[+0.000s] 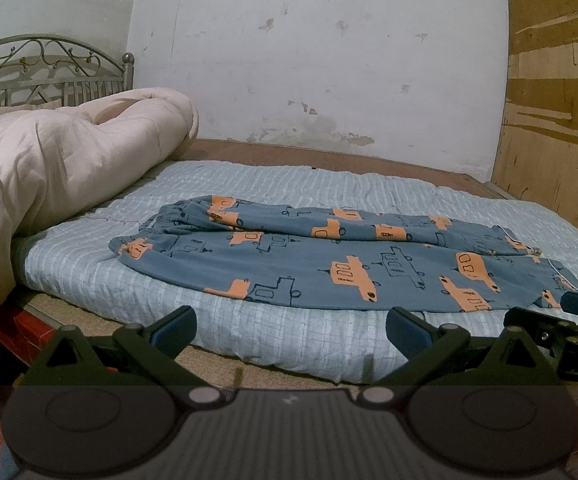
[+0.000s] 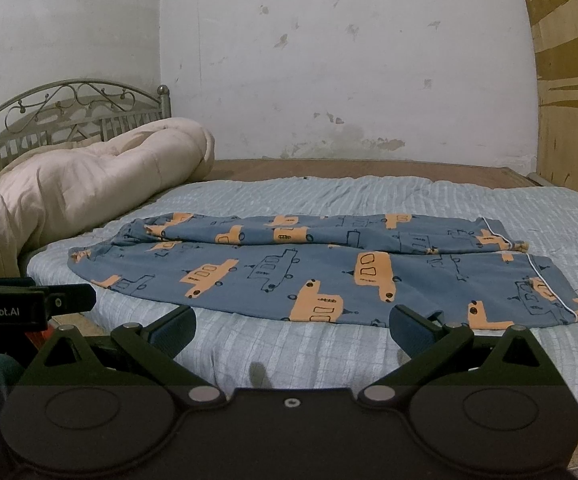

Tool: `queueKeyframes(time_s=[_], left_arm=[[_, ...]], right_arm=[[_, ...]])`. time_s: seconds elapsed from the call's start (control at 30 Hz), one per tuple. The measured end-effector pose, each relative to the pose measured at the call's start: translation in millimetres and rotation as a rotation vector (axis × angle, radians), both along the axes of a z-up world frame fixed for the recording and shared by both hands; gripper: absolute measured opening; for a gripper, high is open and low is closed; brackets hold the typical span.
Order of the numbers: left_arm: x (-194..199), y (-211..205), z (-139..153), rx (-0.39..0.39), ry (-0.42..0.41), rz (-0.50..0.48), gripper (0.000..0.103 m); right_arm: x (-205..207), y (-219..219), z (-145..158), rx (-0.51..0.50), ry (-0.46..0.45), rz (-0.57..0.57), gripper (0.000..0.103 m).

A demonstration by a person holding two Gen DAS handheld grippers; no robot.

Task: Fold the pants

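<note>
Left wrist view: both grippers spread wide and empty, pants flat on the bed, no grasp yet.

pants (image 1: 329, 256) lie lengthwise across the light blue mattress pad (image 1: 249, 332), waistband toward the rolled beige comforter (image 1: 57, 168), cuffs to the right, far leg lapped partly over the near one. left gripper (image 1: 291, 332) and right gripper (image 2: 293, 332) sit just short of the near edge, fingers released. Risks, my read: pinching pad fabric along with the pants hem; grabbing only the top layer so the legs slide apart; uneven lift skewing the fold since the legs aren't aligned.
</note>
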State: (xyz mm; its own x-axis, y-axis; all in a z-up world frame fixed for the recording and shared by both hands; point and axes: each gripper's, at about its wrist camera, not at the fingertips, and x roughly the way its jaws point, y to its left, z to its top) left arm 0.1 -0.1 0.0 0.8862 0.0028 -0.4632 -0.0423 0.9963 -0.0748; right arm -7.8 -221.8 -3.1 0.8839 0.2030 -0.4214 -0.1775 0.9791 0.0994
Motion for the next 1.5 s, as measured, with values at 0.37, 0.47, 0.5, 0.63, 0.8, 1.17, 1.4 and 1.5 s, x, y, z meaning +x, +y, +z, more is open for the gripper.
queueKeyframes(time_s=[0.37,0.47,0.5,0.63,0.8,1.17,1.4,1.5], left_arm=[[0.0,0.0,0.0,0.000,0.001,0.000,0.102],[0.1,-0.1,0.0,0.001,0.000,0.000,0.102],[0.1,0.0,0.0,0.001,0.000,0.000,0.102],[0.1,-0.1,0.0,0.001,0.001,0.000,0.102],[0.1,0.0,0.0,0.001,0.001,0.000,0.102],[0.1,0.0,-0.1,0.001,0.001,0.000,0.102],[-1.4,-0.2,-1.5,0.002,0.004,0.001,0.102],[-0.8,-1.1,-3.4,0.003,0.007,0.001,0.102]], right_arm=[[0.5,0.2,-0.2,-0.001,0.000,0.000,0.102],[0.5,0.3,-0.2,-0.002,0.000,0.000,0.102],[0.4,0.3,-0.3,-0.002,0.000,0.000,0.102],[0.4,0.4,-0.3,-0.002,0.000,0.001,0.102],[0.6,0.5,-0.4,-0.003,0.000,0.001,0.102],[1.0,0.9,-0.6,-0.004,0.001,0.001,0.102],[1.0,0.4,0.5,-0.005,0.004,0.002,0.102],[1.2,3.7,-2.9,-0.005,0.007,0.002,0.102]])
